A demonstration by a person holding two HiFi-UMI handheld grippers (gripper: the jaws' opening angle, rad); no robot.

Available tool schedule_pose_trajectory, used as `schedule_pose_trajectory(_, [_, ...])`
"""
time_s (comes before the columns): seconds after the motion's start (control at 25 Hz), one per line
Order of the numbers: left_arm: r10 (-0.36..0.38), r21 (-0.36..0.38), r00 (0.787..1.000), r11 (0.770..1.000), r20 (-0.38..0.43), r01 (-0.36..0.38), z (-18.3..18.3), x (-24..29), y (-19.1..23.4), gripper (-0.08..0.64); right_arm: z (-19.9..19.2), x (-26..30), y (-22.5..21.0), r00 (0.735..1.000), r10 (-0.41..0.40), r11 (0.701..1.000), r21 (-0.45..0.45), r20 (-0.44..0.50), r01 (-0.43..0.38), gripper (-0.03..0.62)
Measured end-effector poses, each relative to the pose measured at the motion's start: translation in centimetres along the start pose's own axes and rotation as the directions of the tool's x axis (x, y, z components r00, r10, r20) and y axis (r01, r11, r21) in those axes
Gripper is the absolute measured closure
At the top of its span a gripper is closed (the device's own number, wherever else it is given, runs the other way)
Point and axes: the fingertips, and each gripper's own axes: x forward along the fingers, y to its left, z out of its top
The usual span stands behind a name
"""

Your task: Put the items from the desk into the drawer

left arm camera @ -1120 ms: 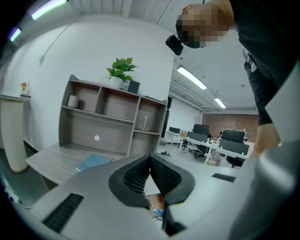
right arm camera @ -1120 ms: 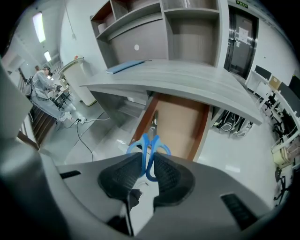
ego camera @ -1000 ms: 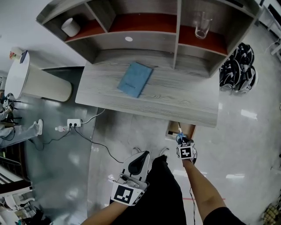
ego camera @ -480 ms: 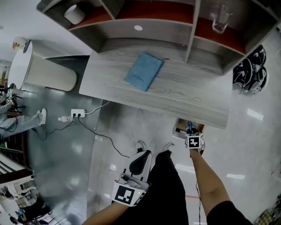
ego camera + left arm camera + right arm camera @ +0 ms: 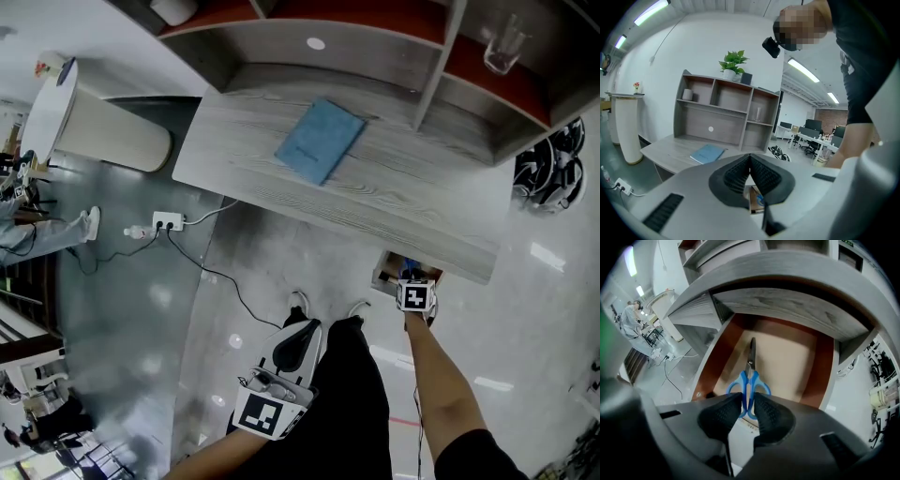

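The worktop is the biggest thing here, a grey wood-grain slab with a shelf unit standing along its back edge. Under the right end of its front edge the drawer is pulled out. That leaves its brown floor open from above, which is why the person works at that corner.

A blue notebook lies flat near the middle of the worktop, closer to the back edge and at a slant to it. Nothing touches it, so I judge it to be the item left for a later trip.

The left tool hangs low beside the person's leg, well clear of the worktop. In the left gripper view its jaws are pressed together with nothing between them. It looks parked out of the way while the other hand does the job.

The right tool points steeply down over the open drawer, clenched on the blue handles of the scissors. The blades hang ahead of the jaws, closed and aimed at the drawer floor. Held this way, the scissors should go in tip first and come to rest flat inside the walls.
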Motion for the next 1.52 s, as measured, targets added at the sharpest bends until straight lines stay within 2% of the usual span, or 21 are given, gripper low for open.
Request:
schedule_pose_trajectory(0.12, [0.006,-0.044,1.000,0.999,-0.021,-0.007,-0.7,0.1,-0.3,0.548,0.3,0.4,-0.4,1.000,-0.015,1.000,0.003,0.005,0.015,0.499])
schedule_pose_trajectory(0.32, [0.004,-0.004,1.000,1.000,-0.017,-0.005,-1.0,0.3,-0.3,0.548,0.5,0.8,-0.8,1.000,-0.017,1.000,-0.014,-0.006,0.017,0.499])
schedule_pose_trajectory(0.64, [0.000,0.008,1.000,1.000,-0.016,0.000,-1.2,0.4,-0.7,0.548,0.8,0.9,-1.0,1.000,-0.011,1.000,-0.025,0.024,0.012,0.495])
schedule_pose_trajectory(0.8, [0.000,-0.041,0.999,0.999,-0.033,-0.001,-1.2,0.5,-1.0,0.548,0.7,1.0,-1.0,1.000,-0.002,1.000,-0.026,0.020,0.002,0.489])
schedule_pose_trajectory(1.0, [-0.017,0.013,1.000,1.000,-0.011,0.017,-1.0,0.3,-0.9,0.548,0.5,-0.4,-1.2,0.999,-0.011,1.000,-0.009,0.033,0.011,0.489])
schedule_pose_trajectory(1.16, [-0.034,-0.009,0.999,0.999,-0.007,0.034,-0.3,0.1,-1.2,0.548,0.9,-3.2,-0.4,0.996,0.001,1.000,0.029,0.094,-0.004,0.489])
schedule_pose_trajectory(1.28, [-0.060,0.008,0.998,0.998,0.021,0.060,0.4,0.2,-1.2,0.548,1.6,-6.1,0.2,0.989,0.002,0.998,0.060,0.149,-0.011,0.489])
schedule_pose_trajectory(1.52, [-0.098,0.001,0.993,0.995,0.063,0.098,2.2,-0.8,-1.1,0.548,2.6,-13.0,2.1,0.963,-0.014,0.996,0.093,0.268,-0.011,0.489])
